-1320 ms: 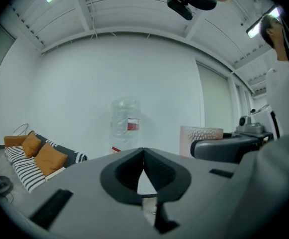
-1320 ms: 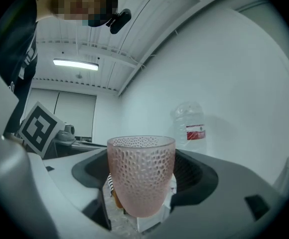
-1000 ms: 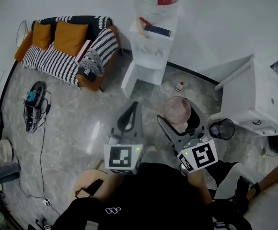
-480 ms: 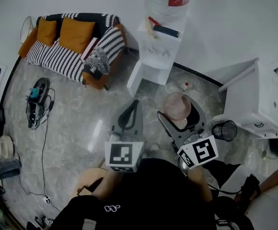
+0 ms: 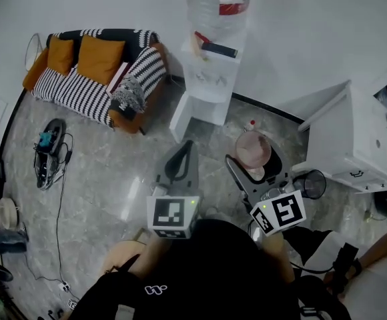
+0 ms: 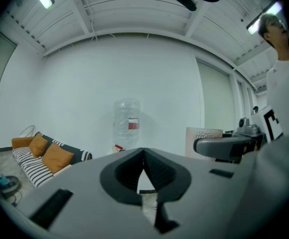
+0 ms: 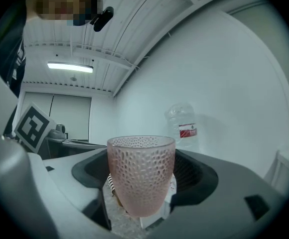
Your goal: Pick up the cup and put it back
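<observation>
The pink cup (image 7: 141,166) was seen clamped between the jaws of the right hand-held gripper (image 7: 143,179), gripped low on its dimpled wall, upright, mouth open to the ceiling. In the head view it was carried in the air at about 1 o'clock from the person, over the grey stone floor (image 5: 107,179), touching nothing but the jaws. The left hand-held gripper (image 6: 143,156) was held out at 12 o'clock with its jaws brought together and nothing between them; no part in the task was being taken by it.

The pick-up was judged done, and the carrying stage was in hand; the putting back was not yet made. Beyond the cup, the water dispenser (image 5: 215,52) stood at 12 o'clock against the wall, the striped sofa (image 5: 90,79) at 10 o'clock, and a white desk (image 5: 353,139) at 2 o'clock, with a black wire bin (image 5: 311,182) just beside it. Which spot the cup belonged to could not be told.

For the next move, a level surface would have to be reached, the cup lowered upright until its base was seated, and only then the jaws parted. A release made early or on a tilt could see it tipped or dropped to the hard floor.
</observation>
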The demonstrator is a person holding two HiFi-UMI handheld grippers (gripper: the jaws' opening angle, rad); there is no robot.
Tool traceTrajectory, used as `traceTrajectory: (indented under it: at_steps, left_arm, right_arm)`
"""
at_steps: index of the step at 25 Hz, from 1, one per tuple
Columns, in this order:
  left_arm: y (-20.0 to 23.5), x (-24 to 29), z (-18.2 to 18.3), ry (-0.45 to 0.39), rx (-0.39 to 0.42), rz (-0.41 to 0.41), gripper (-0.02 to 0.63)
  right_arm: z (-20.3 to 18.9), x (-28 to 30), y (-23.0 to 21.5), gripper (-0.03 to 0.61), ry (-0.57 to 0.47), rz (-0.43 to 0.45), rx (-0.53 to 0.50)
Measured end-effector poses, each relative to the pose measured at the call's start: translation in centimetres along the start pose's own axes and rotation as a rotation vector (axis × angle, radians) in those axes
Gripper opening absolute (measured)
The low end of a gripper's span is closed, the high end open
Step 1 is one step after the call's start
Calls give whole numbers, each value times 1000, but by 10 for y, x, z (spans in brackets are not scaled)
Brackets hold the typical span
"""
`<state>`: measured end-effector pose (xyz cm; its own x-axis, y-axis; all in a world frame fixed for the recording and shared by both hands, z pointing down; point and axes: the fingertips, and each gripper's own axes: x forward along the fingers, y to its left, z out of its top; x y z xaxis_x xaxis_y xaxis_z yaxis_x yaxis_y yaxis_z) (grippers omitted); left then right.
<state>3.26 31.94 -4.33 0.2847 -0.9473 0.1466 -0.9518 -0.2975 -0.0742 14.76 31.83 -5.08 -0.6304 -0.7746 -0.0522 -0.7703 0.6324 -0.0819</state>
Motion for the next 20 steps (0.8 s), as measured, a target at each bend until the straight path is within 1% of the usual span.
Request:
traceTrajectory:
  at_steps: [6, 10, 12, 16, 20]
  left_arm:
    - [-13, -1, -4, 4, 0, 28, 12]
    - [4, -7, -22, 56, -24, 90, 12]
    - [11, -3, -26, 68, -28, 109, 12]
    - [22, 17, -32, 90, -35, 104, 12]
    - [41, 49, -36, 103, -50, 87, 12]
  right_arm:
    - [-8, -5, -14, 385, 7, 14, 26]
    - [-24, 7, -2, 385, 33, 69, 55]
    - [-29, 17, -3, 385, 42, 85, 61]
    - [-37, 37, -11, 385, 64, 86, 71]
    - [-43, 70, -23, 385, 82, 79, 66]
